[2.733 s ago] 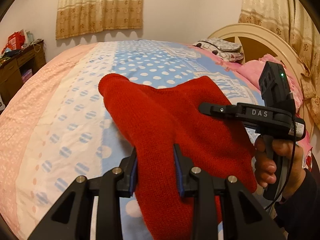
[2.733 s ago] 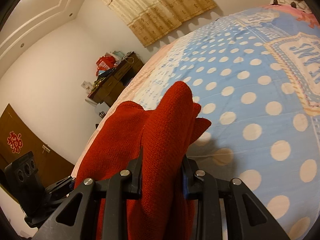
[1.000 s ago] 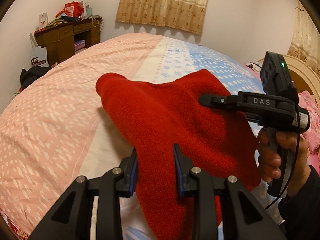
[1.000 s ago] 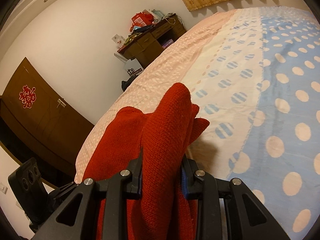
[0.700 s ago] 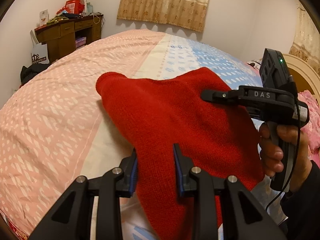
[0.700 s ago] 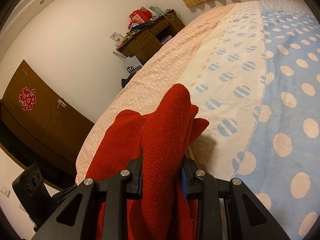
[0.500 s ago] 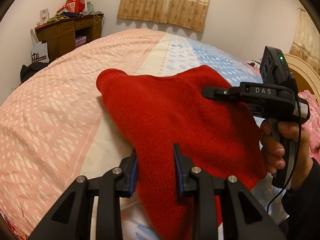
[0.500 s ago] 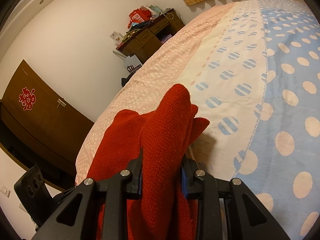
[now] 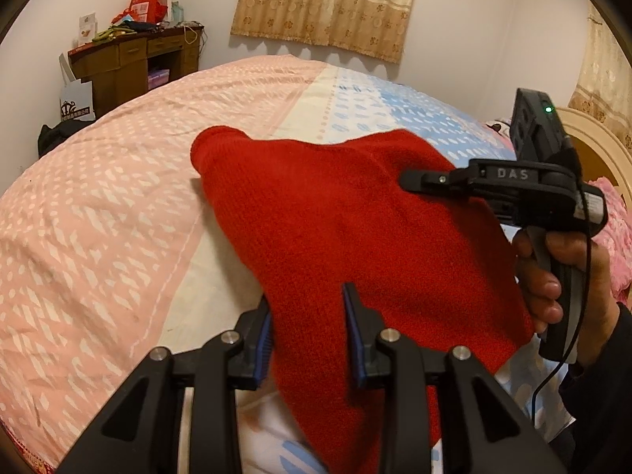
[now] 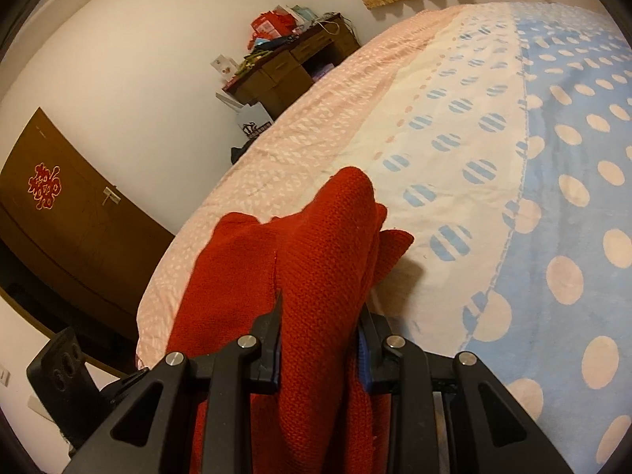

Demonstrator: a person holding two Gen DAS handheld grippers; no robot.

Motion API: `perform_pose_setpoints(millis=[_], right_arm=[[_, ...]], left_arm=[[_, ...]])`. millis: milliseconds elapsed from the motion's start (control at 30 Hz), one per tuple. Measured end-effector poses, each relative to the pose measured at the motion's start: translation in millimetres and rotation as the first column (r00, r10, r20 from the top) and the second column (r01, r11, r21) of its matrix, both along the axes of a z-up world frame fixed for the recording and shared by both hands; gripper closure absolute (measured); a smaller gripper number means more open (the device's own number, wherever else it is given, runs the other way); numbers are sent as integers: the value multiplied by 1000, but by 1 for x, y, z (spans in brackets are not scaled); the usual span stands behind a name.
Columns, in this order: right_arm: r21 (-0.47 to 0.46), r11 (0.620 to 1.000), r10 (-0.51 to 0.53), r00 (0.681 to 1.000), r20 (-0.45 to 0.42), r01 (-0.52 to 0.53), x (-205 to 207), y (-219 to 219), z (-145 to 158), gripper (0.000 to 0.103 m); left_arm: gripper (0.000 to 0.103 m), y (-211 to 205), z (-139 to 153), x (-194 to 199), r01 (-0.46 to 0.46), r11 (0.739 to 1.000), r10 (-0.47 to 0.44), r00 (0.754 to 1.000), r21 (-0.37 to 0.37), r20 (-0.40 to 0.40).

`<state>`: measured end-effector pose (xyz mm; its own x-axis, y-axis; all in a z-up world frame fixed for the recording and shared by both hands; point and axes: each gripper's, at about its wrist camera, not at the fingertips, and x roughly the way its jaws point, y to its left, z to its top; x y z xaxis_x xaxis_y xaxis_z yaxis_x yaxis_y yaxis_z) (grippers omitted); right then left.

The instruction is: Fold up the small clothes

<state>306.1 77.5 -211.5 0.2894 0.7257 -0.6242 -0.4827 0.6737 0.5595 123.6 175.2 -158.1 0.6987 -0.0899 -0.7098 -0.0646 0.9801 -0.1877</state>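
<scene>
1. Left tool [image 9: 308,318] at the bottom centre of the left wrist view: its jaws are opening, with the red knit garment [image 9: 355,229] between them. The left pad sits at the cloth's edge and the right pad shows a sliver of gap, so the pinch looks released.
2. Right tool [image 10: 320,335] at the bottom centre of the right wrist view is clenched on a thick fold of that same garment [image 10: 324,260], and the knit bulges up between the blue pads.
3. In the left wrist view the right tool [image 9: 410,179] reaches in from the right edge, tip on the garment's upper right, with a hand [image 9: 553,272] wrapped around its grip.
4. The garment hangs between the two tools over the bed [image 9: 98,217], draped across the middle of the frame, one rounded corner poking up and left.
5. Under it the bedspread runs in pink, cream and blue dotted bands.
6. Further back, at the upper left, a wooden desk [image 9: 130,63] piled with clutter stands against the wall.
7. Furthest off, a beige curtain [image 9: 324,4] hangs at the top centre.
</scene>
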Motion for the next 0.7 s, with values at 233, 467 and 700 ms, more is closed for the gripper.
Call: perform_pose_setpoints(millis=[233, 467, 700], right_arm=[[-25, 999, -28, 1000, -13, 27, 0, -5, -5, 71], [-26, 997, -70, 997, 40, 71, -9, -14, 10, 69], [-124, 989, -70, 995, 68, 79, -10, -12, 8, 69]], left_arm=[[56, 1, 10, -9, -16, 1000, 15, 1000, 18, 6], [52, 11, 18, -7, -73, 995, 71, 997, 73, 35], [44, 6, 15, 1, -79, 992, 77, 997, 93, 24]])
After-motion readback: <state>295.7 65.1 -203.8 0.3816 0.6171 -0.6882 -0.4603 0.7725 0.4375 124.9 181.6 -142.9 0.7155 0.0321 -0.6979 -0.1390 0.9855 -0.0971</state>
